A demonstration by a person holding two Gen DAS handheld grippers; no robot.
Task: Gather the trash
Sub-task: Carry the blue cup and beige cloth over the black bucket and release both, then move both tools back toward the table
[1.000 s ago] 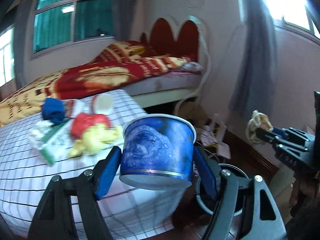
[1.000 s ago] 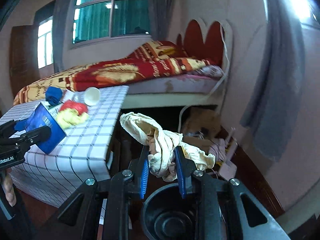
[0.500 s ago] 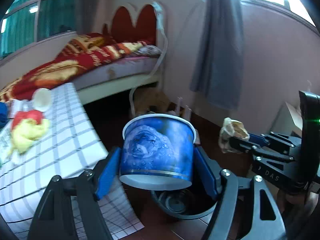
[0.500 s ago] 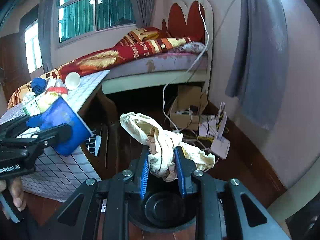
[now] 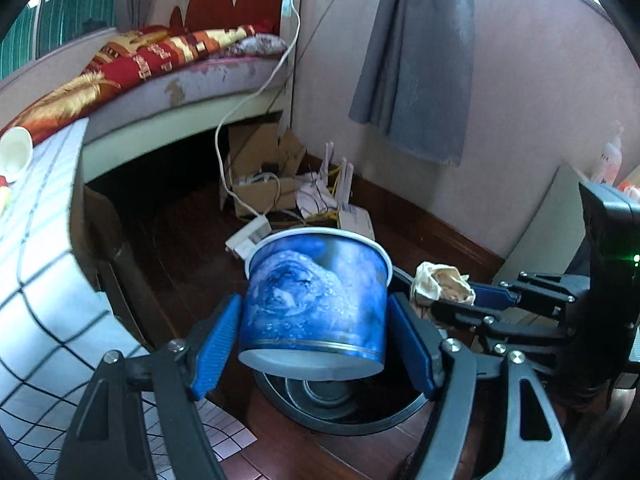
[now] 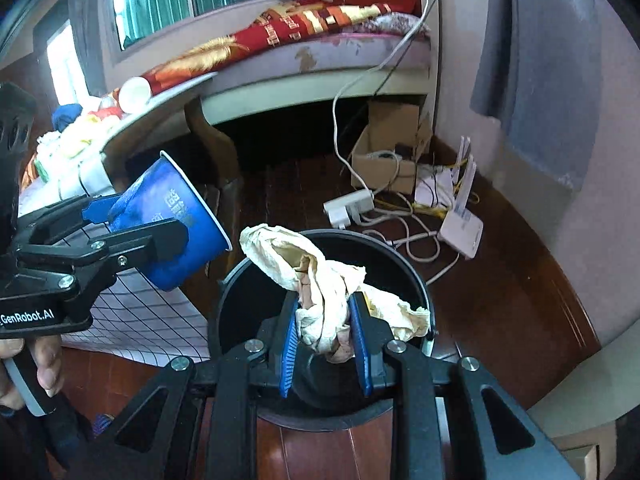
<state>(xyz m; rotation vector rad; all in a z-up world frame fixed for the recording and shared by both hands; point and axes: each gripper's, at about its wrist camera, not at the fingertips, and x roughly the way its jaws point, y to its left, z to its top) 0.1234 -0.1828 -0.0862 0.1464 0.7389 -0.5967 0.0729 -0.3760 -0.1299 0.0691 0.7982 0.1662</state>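
Note:
My left gripper (image 5: 314, 338) is shut on a blue paper cup (image 5: 316, 300) with a white rim, held tilted above the near edge of a round black trash bin (image 5: 348, 416) on the floor. In the right wrist view the same blue cup (image 6: 168, 216) hangs left of the bin (image 6: 404, 268). My right gripper (image 6: 325, 344) is shut on a crumpled, stained white tissue (image 6: 320, 284) directly over the bin's opening. The left wrist view shows that tissue (image 5: 438, 282) at the right, past the cup.
A table with a checked cloth (image 5: 36, 264) stands left of the bin, with a white cup (image 6: 134, 92) and several scraps (image 6: 72, 136) on it. Behind lie a bed (image 6: 304, 36), a cardboard box (image 6: 388, 152), cables, a power strip (image 6: 348, 208) and a router (image 6: 460, 232). A hand (image 6: 44, 364) grips the left handle.
Both grippers swung from the table side towards the bin and sank. The cup now hangs over the bin's edge and the tissue over its opening. Both grips held.

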